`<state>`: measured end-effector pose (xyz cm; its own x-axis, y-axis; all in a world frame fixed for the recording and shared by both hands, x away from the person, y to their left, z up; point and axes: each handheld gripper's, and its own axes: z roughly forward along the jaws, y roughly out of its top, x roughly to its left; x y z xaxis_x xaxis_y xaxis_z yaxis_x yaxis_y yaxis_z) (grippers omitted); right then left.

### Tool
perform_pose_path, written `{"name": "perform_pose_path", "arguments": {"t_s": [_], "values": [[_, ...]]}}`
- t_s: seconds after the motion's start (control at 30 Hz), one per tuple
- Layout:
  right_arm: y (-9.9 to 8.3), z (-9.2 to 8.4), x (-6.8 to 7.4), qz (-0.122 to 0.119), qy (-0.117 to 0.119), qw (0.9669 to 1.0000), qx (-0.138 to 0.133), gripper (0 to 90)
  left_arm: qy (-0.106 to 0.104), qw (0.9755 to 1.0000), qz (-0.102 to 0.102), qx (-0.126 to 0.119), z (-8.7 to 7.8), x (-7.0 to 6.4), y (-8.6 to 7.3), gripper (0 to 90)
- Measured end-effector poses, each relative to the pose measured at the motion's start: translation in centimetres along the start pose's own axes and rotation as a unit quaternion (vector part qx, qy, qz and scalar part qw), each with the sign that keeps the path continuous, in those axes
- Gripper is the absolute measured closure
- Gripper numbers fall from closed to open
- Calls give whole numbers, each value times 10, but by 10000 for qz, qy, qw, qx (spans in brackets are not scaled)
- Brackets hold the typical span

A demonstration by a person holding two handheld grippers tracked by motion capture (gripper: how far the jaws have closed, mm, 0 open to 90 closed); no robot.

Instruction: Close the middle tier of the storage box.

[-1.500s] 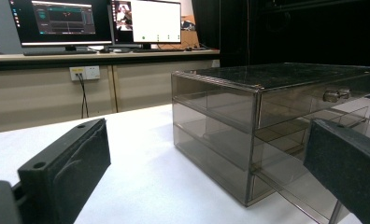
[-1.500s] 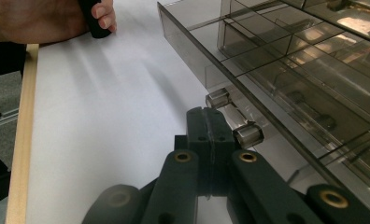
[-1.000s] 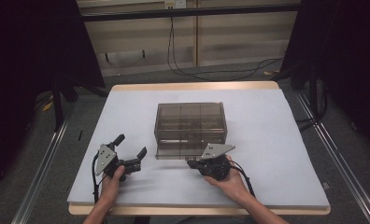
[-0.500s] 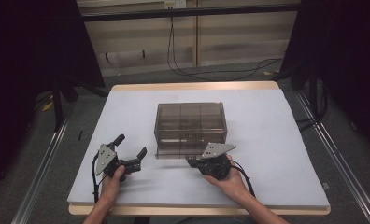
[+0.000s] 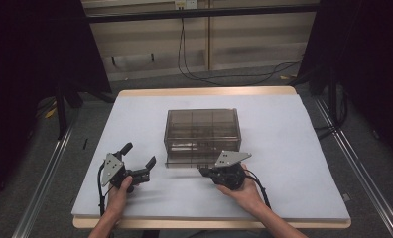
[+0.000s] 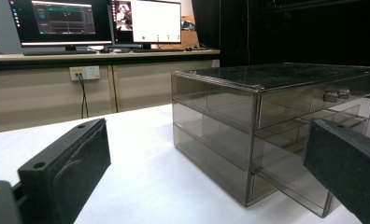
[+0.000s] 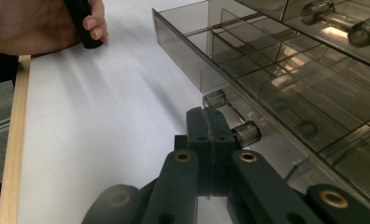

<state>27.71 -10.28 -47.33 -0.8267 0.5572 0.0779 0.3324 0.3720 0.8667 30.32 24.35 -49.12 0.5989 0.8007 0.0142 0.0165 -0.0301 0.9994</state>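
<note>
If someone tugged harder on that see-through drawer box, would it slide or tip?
Probably slide: the drawer box looks like thin, light plastic, apparently empty, on a smooth white table. Tipping seems unlikely, since it's low and wide. The right gripper pinches the lower drawer's handle, which looks small and possibly slippery.

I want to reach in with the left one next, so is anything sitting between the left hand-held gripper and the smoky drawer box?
Nothing visible: bare white table lies between the open left hand-held gripper and the drawer box.

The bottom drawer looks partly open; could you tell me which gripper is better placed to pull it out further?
The right gripper: its jaws are shut on the bottom drawer's handle. The left gripper sits open beside the drawer box.
</note>
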Motion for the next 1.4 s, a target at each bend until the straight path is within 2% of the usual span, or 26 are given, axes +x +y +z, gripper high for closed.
{"name": "perform_pose_path", "arguments": {"t_s": [1.4], "values": [[3, 1, -3, 11, -70, 9999, -91, 900, -6, 10000, -10, 6, 0, 0, 0, 9]]}}
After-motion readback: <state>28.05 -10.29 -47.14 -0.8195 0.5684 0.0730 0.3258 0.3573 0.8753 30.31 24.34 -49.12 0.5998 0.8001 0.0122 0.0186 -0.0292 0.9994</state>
